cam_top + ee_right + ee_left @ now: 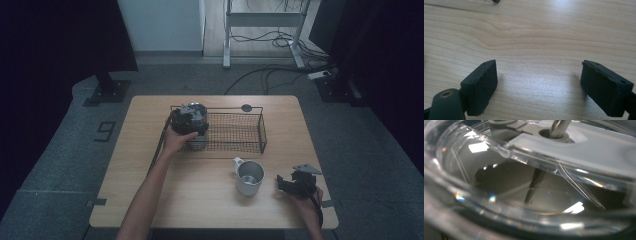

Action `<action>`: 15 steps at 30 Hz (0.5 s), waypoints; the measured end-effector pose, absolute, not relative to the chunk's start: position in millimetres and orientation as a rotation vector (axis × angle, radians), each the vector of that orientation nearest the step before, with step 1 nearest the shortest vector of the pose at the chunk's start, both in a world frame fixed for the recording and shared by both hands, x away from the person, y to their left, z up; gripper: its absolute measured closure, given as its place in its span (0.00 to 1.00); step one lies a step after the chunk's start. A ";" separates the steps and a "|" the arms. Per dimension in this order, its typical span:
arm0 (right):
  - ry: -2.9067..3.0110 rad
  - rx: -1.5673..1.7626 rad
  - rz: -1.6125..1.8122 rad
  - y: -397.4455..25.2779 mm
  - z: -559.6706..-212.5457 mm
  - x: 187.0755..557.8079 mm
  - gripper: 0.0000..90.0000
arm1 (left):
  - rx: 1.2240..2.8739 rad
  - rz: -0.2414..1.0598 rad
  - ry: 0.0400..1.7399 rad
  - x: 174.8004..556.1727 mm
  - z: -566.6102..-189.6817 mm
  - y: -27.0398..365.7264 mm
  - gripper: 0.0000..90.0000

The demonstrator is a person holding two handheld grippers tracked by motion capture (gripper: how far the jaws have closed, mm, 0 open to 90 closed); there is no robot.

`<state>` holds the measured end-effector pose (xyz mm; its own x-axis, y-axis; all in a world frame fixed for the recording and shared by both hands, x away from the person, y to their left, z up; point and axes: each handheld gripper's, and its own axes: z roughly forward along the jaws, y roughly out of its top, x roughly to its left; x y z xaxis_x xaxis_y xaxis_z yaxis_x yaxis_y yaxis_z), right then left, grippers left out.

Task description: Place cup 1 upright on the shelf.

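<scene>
Left gripper view: glass jar [524,182] seemingly against jaws.

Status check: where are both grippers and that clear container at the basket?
Left gripper over the round clear lidded container at black wire basket left end; grip unclear. Right gripper open above the wooden table. White metal mug between.

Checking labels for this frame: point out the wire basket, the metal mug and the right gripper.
wire basket [263,131]: high view, on its right end wall.
metal mug [248,179]: high view, on its outer wall below the rim.
right gripper [539,85]: right gripper view, midway between its two black jaws, which stand wide apart over the table.
</scene>
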<state>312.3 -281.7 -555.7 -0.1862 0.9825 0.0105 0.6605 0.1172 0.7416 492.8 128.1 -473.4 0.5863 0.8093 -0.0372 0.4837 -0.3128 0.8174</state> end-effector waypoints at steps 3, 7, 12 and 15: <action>1.908 1.588 0.857 -281.7 -555.7 312.3 0.15 | 1.980 0.485 1.025 490.7 -474.0 130.8 0.05; 1.907 1.588 0.856 -281.7 -555.7 312.3 0.15 | 1.980 0.479 1.028 490.1 -474.0 131.6 0.05; 1.907 1.588 0.856 -281.7 -555.7 312.3 0.15 | 1.991 0.498 1.018 487.1 -474.5 129.6 0.04; 1.907 1.588 0.856 -281.7 -555.7 312.3 0.16 | 1.976 0.493 1.027 486.6 -474.6 129.9 0.04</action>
